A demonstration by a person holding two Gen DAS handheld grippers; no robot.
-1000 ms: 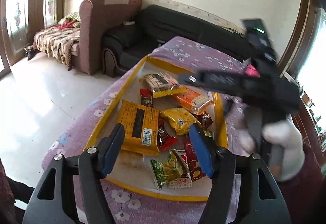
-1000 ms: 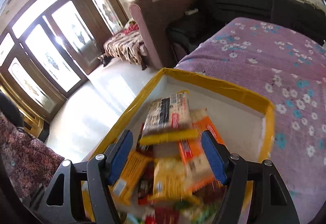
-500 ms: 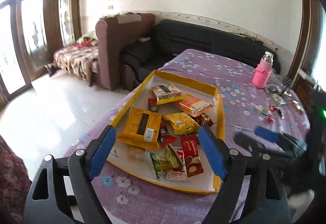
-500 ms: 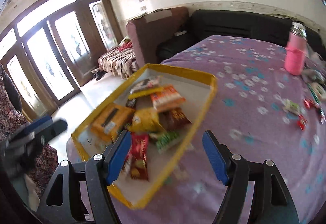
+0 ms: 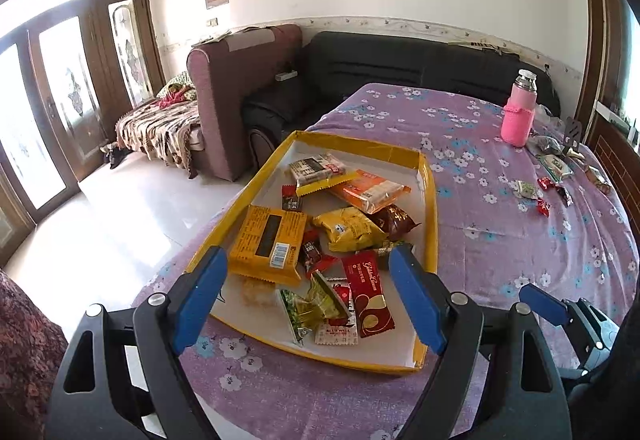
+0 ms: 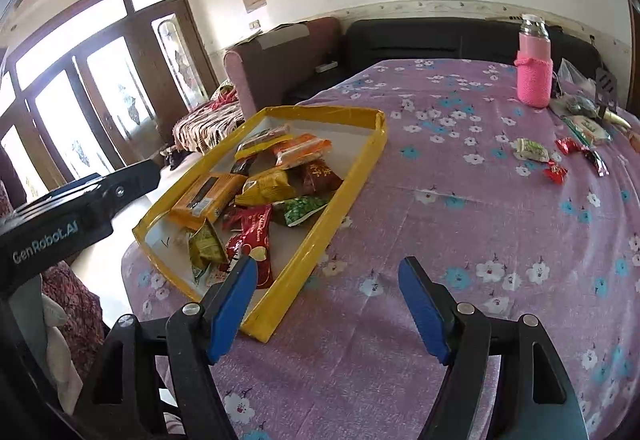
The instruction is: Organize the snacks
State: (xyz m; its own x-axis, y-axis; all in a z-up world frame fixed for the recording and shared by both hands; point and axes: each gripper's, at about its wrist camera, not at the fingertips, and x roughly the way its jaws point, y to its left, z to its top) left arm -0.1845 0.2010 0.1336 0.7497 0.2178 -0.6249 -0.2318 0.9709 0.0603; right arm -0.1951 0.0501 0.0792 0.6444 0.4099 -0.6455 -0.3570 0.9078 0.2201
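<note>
Grippers first: we see the left gripper (image 5: 308, 296) released, its blue pads spread wide with nothing pressed between them, poised above the near end of the yellow-rimmed tray (image 5: 430, 208). Our right gripper (image 6: 326, 300) is likewise released and empty, hovering over bare purple floral cloth on the table (image 6: 460, 224), with the tray ahead and to its left. Just beyond the left gripper lie the snack packets (image 5: 344, 232) heaped in the tray: a red wrapper, green sachets, a yellow-orange pack, an orange biscuit pack farther on. Ahead and to the right of the right gripper, we note loose candies (image 6: 556, 160) scattered on the cloth. Farthest stands a pink bottle (image 6: 534, 74).
</note>
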